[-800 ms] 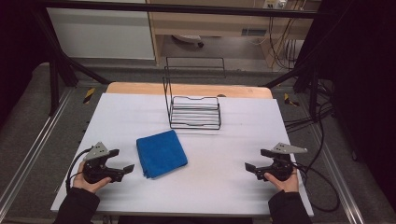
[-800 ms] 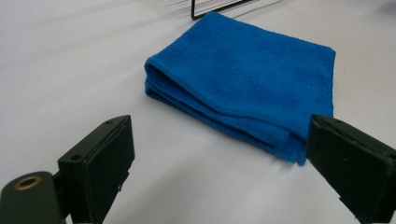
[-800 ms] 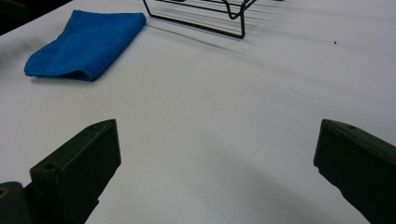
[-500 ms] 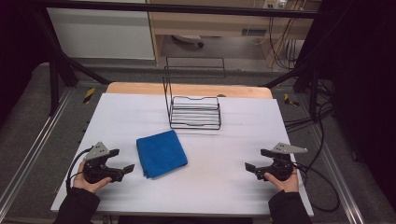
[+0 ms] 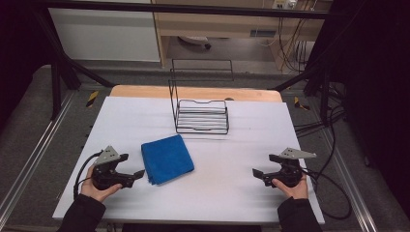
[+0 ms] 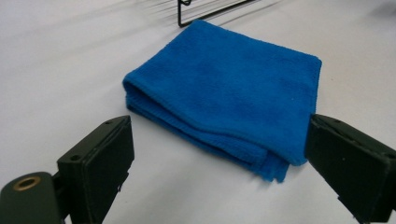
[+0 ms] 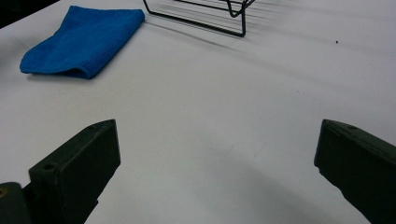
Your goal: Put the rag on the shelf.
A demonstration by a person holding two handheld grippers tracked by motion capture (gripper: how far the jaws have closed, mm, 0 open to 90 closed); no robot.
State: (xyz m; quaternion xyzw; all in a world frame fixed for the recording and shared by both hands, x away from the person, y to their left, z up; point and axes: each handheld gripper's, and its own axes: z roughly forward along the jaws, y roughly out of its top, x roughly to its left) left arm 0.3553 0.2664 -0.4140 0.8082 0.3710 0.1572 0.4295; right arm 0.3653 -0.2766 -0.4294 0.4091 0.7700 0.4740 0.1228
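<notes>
A folded blue cloth (image 5: 167, 158) lies flat on the white table (image 5: 232, 193), left of centre. My left gripper (image 5: 131, 166) rests at the front left, just left of the cloth, jaws open and empty. In the left gripper view the blue cloth (image 6: 224, 100) lies right beyond the open jaws, apart from them. My right gripper (image 5: 265, 165) sits at the front right, open, nothing between its jaws. Far to the upper left in the right gripper view is the blue cloth (image 7: 81, 39). A black wire rack (image 5: 200, 108) stands behind the cloth at the table's middle back.
The wire rack's base (image 7: 201, 18) is in the right gripper view's top, and a corner of the wire rack (image 6: 210, 11) in the left gripper view. Cables (image 5: 333, 193) trail off the table's right side. Metal frame rails (image 5: 29, 164) run along both sides.
</notes>
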